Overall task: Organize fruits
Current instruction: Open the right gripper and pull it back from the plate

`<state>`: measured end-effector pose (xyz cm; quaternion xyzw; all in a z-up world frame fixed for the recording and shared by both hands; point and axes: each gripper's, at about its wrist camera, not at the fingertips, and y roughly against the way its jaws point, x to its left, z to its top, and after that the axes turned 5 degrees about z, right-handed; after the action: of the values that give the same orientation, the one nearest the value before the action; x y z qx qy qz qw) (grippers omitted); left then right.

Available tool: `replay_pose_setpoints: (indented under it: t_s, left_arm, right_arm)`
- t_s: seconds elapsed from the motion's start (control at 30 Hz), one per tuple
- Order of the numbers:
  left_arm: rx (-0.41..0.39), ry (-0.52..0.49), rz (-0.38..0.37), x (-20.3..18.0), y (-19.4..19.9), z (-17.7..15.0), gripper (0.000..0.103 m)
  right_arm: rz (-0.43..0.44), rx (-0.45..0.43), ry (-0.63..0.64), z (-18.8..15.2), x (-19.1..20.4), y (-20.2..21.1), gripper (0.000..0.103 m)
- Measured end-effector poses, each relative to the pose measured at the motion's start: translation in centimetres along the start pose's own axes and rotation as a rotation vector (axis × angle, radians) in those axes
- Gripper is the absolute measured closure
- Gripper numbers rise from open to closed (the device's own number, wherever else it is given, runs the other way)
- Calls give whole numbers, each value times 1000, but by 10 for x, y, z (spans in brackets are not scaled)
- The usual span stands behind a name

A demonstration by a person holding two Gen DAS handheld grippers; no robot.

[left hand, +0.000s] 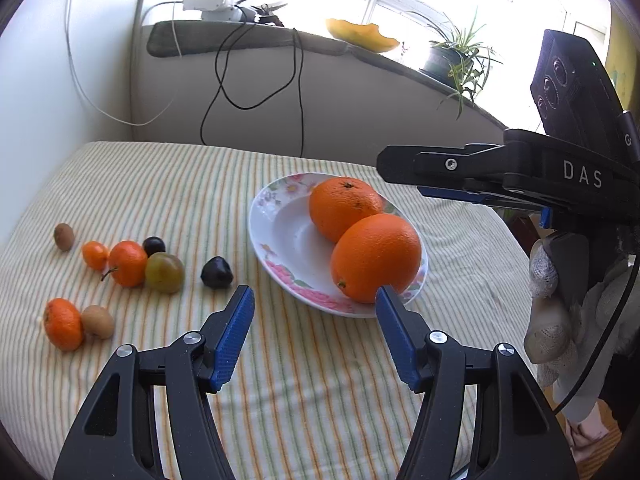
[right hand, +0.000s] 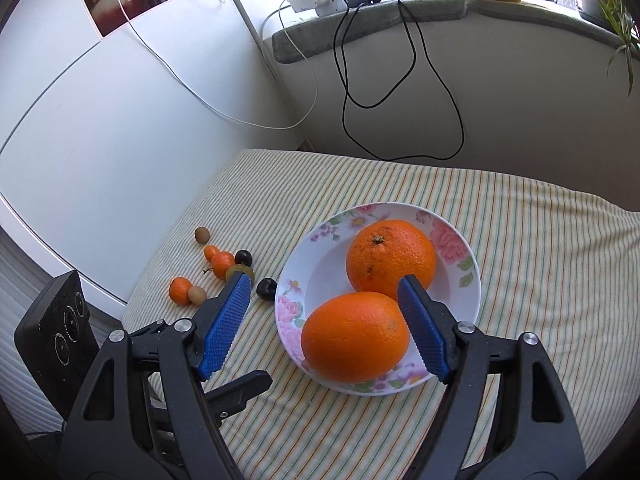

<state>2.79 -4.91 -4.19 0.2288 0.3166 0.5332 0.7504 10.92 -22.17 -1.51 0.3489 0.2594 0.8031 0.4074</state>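
1. Progress: two large oranges, the near orange (right hand: 355,336) and the far orange (right hand: 390,259), already lie touching each other in the floral plate (right hand: 472,280), which sits toward the right side of the striped table (left hand: 160,184).
2. Left to do, as I judge it: the small fruits are still loose on the cloth toward the table's left edge. They are a kiwi (left hand: 64,236), a small tangerine (left hand: 95,255), a stemmed tangerine (left hand: 128,263), a greenish plum (left hand: 164,272), two dark plums (left hand: 154,245) (left hand: 216,272), and nearer the front edge another tangerine (left hand: 63,323) touching a brown fruit (left hand: 98,321).
3. The left tool (left hand: 316,300) is released, nothing between its pads; it hangs over bare cloth between the plate and the loose fruits.
4. The right tool (right hand: 324,280) is also released and empty, hovering above the near orange without gripping it.
5. Room: the plate's left half is bare, and the cloth between plate and fruits is open. The wall runs close along the left and far edges, so reaching there looks tight.
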Motion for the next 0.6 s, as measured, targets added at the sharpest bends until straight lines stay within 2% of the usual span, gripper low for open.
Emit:
replay_pose_setpoints:
  t_s: [0.1, 0.37, 0.6]
  left_arm:
    - [-7, 8, 37, 13, 6, -6, 40]
    - [-27, 66, 121, 57, 31, -20, 40]
    - [-31, 147, 168, 100, 43, -31, 40]
  right_arm:
    - [9, -19, 32, -1, 8, 1, 24]
    - [15, 1, 145, -1, 39, -10, 24]
    - [56, 78, 210, 3, 62, -32, 24]
